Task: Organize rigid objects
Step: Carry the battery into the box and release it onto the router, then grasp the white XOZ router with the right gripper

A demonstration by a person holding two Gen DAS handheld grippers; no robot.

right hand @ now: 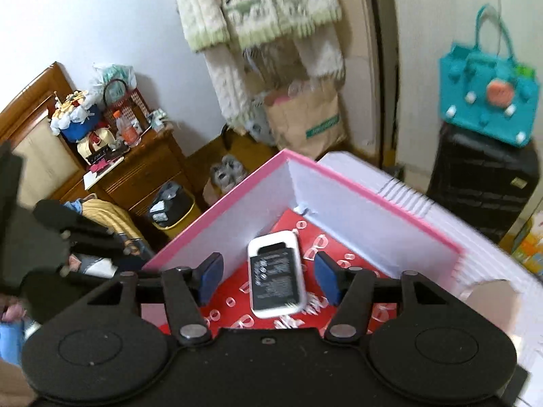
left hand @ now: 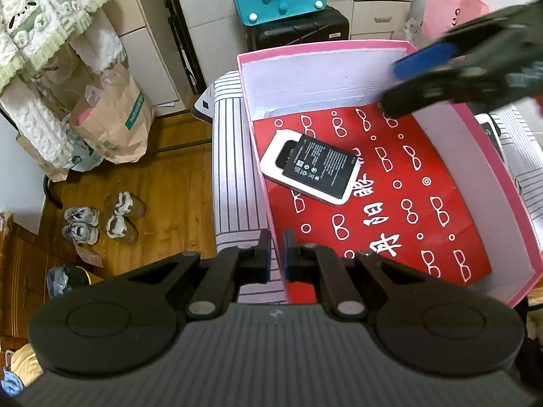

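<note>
1. The pink box (left hand: 502,183) is open on top and sits on a striped cloth (left hand: 234,183); a red sheet with white glasses shapes (left hand: 390,196) covers its floor.
2. The left gripper (left hand: 276,251) is closed on the near wall of the box, one pad on each side of it.
3. The right gripper (right hand: 268,279) is above the box, its jaws apart and holding nothing.
4. The white device with a black battery (left hand: 310,168) lies flat on the red sheet, near the far left corner.

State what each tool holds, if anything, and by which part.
Left tool: shut on the pink box's near wall. Right tool: open, holding nothing, above the white device.
</note>
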